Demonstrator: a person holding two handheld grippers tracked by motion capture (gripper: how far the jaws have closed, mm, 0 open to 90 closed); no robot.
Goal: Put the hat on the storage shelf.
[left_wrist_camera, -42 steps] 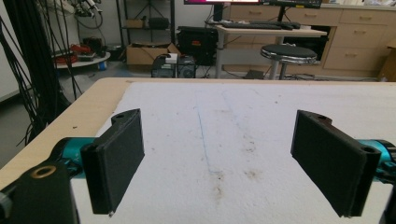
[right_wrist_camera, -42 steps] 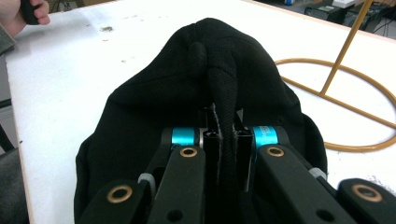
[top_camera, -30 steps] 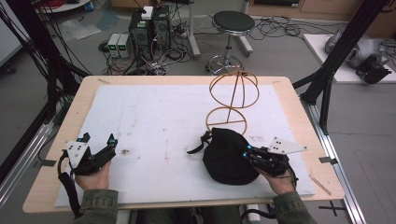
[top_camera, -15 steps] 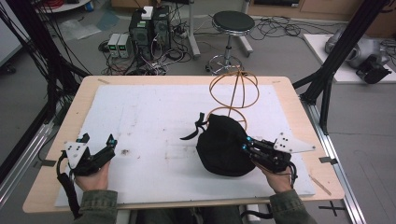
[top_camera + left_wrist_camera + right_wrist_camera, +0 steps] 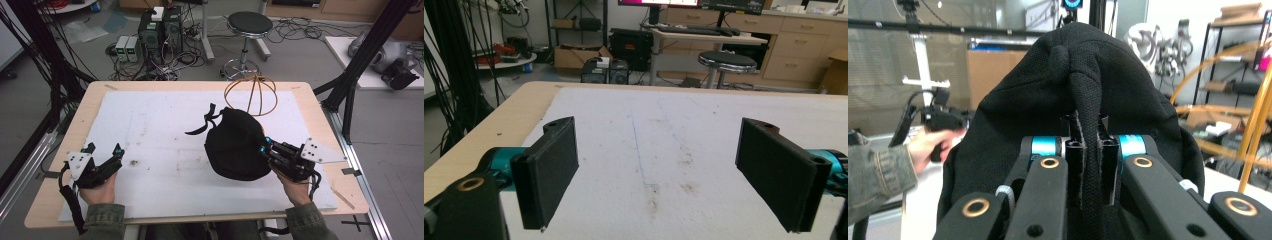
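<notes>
A black cap (image 5: 235,145) hangs lifted off the white mat, its strap (image 5: 202,125) dangling at the left. My right gripper (image 5: 264,146) is shut on the cap's edge at its right side. In the right gripper view a fold of the cap (image 5: 1083,95) is pinched between the two jaws of that gripper (image 5: 1089,150). A gold wire cap stand (image 5: 251,95) rises behind the cap, near the table's far edge. My left gripper (image 5: 104,152) rests at the front left of the mat. Seen in its own view, the left gripper (image 5: 669,170) has wide open jaws with nothing between them.
The white mat (image 5: 160,125) covers most of the wooden table (image 5: 320,120). Beyond the far edge stand a round stool (image 5: 249,25) and boxes with cables on the floor. Black frame posts (image 5: 360,65) stand at the right.
My right gripper has risen with the black cap, which now hangs higher and farther from the mat. The left gripper has stayed where it was.
</notes>
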